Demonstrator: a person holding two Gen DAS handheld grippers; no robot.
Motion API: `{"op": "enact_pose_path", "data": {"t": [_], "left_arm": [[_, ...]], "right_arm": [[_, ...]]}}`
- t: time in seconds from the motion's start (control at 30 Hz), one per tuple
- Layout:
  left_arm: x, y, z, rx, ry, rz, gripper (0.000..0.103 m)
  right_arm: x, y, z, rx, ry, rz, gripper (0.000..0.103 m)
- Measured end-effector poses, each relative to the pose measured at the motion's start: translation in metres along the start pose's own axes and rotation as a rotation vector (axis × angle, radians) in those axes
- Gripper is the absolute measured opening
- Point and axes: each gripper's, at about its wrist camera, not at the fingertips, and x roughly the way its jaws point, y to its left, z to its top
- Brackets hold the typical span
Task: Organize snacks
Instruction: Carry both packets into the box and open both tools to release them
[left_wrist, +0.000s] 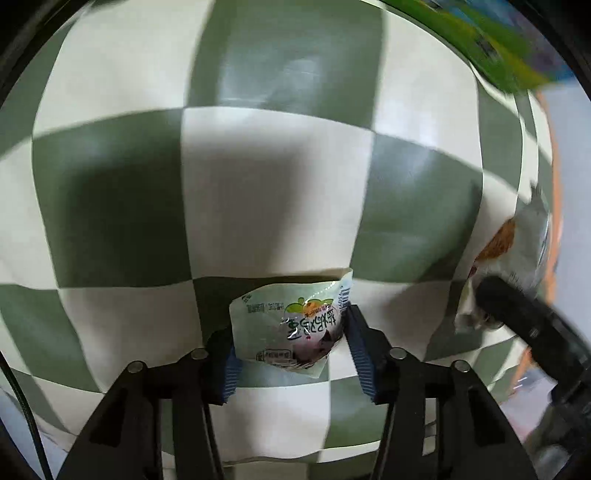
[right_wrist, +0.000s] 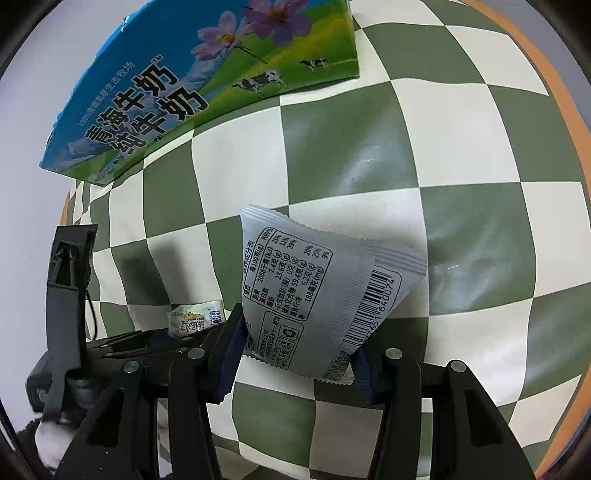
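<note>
My left gripper (left_wrist: 291, 343) is shut on a small pale green snack packet (left_wrist: 291, 325), held above the green-and-white checkered tablecloth (left_wrist: 273, 177). My right gripper (right_wrist: 295, 354) is shut on a larger grey snack packet (right_wrist: 317, 291) with a barcode and nutrition table facing the camera. The left gripper and its small packet (right_wrist: 194, 319) show at the lower left of the right wrist view. The grey packet (left_wrist: 517, 251) and the right gripper's dark body show at the right edge of the left wrist view.
A blue and green milk carton box (right_wrist: 207, 81) stands at the far left of the checkered cloth (right_wrist: 406, 140); it also shows blurred in the left wrist view (left_wrist: 491, 40). The table's orange edge (right_wrist: 554, 85) runs along the right.
</note>
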Motion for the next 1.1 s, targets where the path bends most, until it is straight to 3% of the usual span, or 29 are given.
{"op": "enact_pose_path", "data": {"t": [0.03,0.2,0.27,0.37,0.63,0.77,0.87,1.1], "left_arm": [[-0.005,-0.004,-0.003,0.005,-0.018,0.006,0.039],[-0.020,-0.021,-0.013,0.014,-0.053,0.003,0.037],[-0.052,0.002,-0.006,0.013,-0.069,-0.017,0.035],[-0.083,0.005,-0.008,0.016,-0.107,-0.046,0.033],[-0.189,0.007,0.006,0.007,-0.279,-0.219,0.033],[-0.258,0.031,0.054,0.009,-0.379,-0.280,0.033],[-0.279,0.030,0.096,0.019,-0.427,-0.250,0.033],[-0.259,0.035,0.204,0.003,-0.364,-0.157,0.033]], "right_arm": [[0.002,0.003,-0.001,0.004,-0.001,-0.001,0.054],[-0.001,0.003,0.000,0.022,-0.018,0.005,0.054],[-0.004,0.003,0.001,0.027,-0.025,0.013,0.054],[-0.016,0.010,0.003,0.000,-0.051,0.016,0.054],[-0.081,0.048,0.034,-0.103,-0.151,0.096,0.054],[-0.120,0.070,0.069,-0.158,-0.213,0.141,0.054],[-0.136,0.088,0.107,-0.214,-0.246,0.135,0.054],[-0.115,0.123,0.206,-0.326,-0.196,0.048,0.054]]}}
